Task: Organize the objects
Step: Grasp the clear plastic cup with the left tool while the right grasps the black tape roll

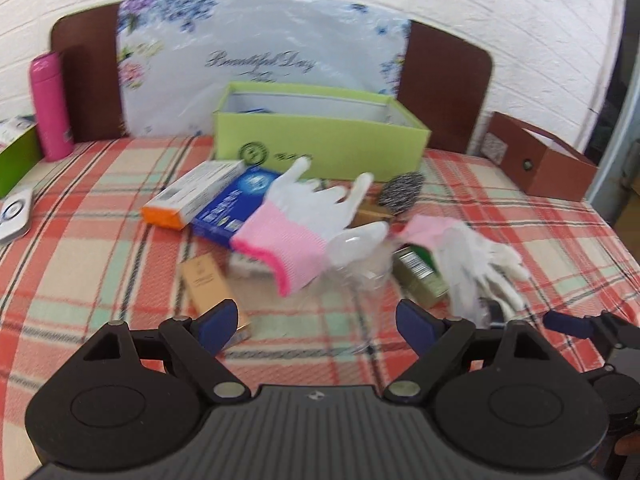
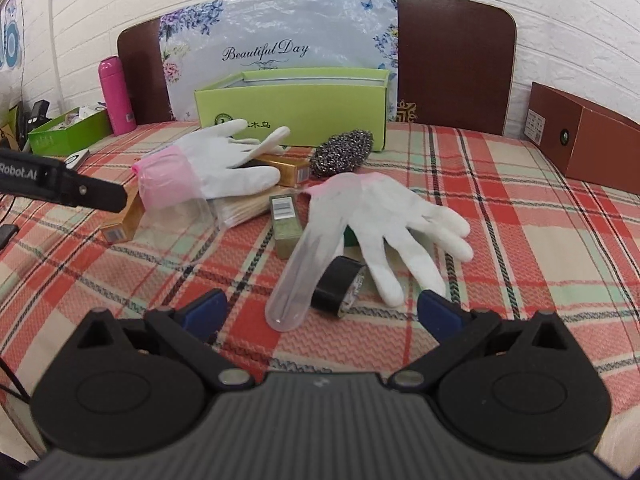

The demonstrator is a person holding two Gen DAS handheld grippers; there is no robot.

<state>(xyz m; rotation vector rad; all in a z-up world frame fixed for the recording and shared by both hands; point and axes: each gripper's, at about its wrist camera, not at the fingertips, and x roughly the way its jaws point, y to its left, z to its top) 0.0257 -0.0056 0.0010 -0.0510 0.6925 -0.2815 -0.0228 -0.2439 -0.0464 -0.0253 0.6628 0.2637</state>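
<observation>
Both my grippers, left (image 1: 312,322) and right (image 2: 322,312), jaws spread wide, empty. White glove with pink cuff (image 2: 384,220) lies flat ahead of right jaws, fingers splayed; clear tube (image 2: 296,284) between them. Second glove (image 1: 304,216) ahead of left jaws, on boxes before green box (image 1: 320,136).

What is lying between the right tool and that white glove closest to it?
A clear plastic tube and a small black cylinder lie on the plaid cloth just ahead of the open right tool, partly over the near glove. The fingers on the glove's right side look unblocked.
</observation>
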